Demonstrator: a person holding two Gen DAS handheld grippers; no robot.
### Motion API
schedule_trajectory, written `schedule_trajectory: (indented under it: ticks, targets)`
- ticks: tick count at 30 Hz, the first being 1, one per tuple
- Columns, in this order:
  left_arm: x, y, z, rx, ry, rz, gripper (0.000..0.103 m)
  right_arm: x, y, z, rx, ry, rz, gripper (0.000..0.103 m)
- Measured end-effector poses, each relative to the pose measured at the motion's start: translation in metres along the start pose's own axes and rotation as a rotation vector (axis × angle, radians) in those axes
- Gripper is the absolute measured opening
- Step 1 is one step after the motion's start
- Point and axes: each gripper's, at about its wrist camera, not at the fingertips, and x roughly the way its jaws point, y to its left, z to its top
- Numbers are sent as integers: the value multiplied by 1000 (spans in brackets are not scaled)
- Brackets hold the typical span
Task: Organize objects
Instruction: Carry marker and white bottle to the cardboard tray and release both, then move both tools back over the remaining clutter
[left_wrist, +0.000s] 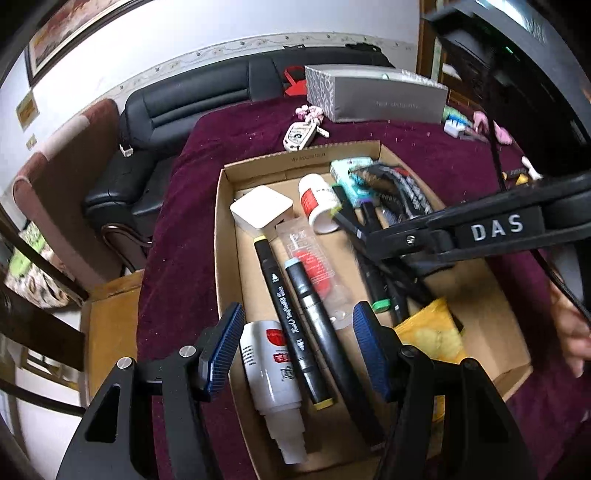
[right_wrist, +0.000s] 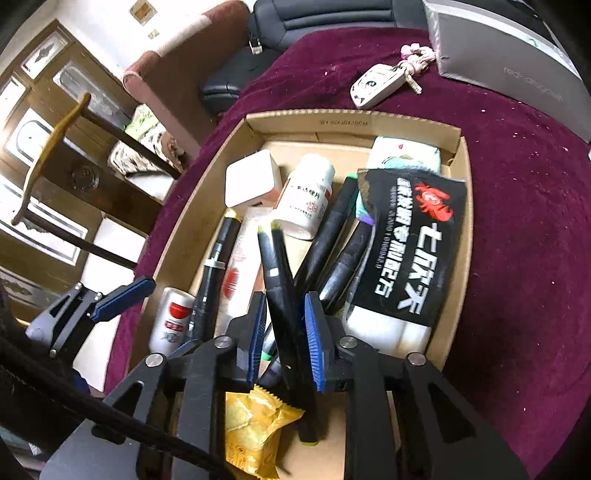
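A cardboard box on a maroon cloth holds several black markers, a white cube, two white bottles, a clear packet, a black pouch and a yellow snack packet. My left gripper is open above the box's near left end, over two markers and a white bottle. My right gripper is shut on two black markers with yellow-green tips, held tilted over the box. It also shows in the left wrist view.
A white car key with a pink charm and a grey box lie on the cloth behind the cardboard box. A black sofa and a brown chair stand beyond the table's left edge.
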Motion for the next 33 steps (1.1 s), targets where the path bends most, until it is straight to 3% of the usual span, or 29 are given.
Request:
schedule_trajectory:
  ticks: [2, 6, 11, 14, 22, 33]
  targets:
    - [-5, 3, 1, -38, -9, -14, 55, -12, -3, -2, 8, -30, -9, 29]
    - [-18, 7, -1, -115, -32, -25, 56, -31, -8, -7, 21, -64, -6, 31]
    - [-42, 3, -7, -209, -79, 28, 60, -49, -6, -21, -6, -103, -40, 31]
    - [-58, -6, -10, -242, -121, 76, 61, -60, -5, -33, -26, -131, -66, 39]
    - [-93, -51, -9, -253, -191, 138, 62, -89, -7, -74, -53, -208, -144, 47]
    - [-116, -137, -4, -156, -239, 191, 62, -130, -34, -122, -60, -277, -223, 49]
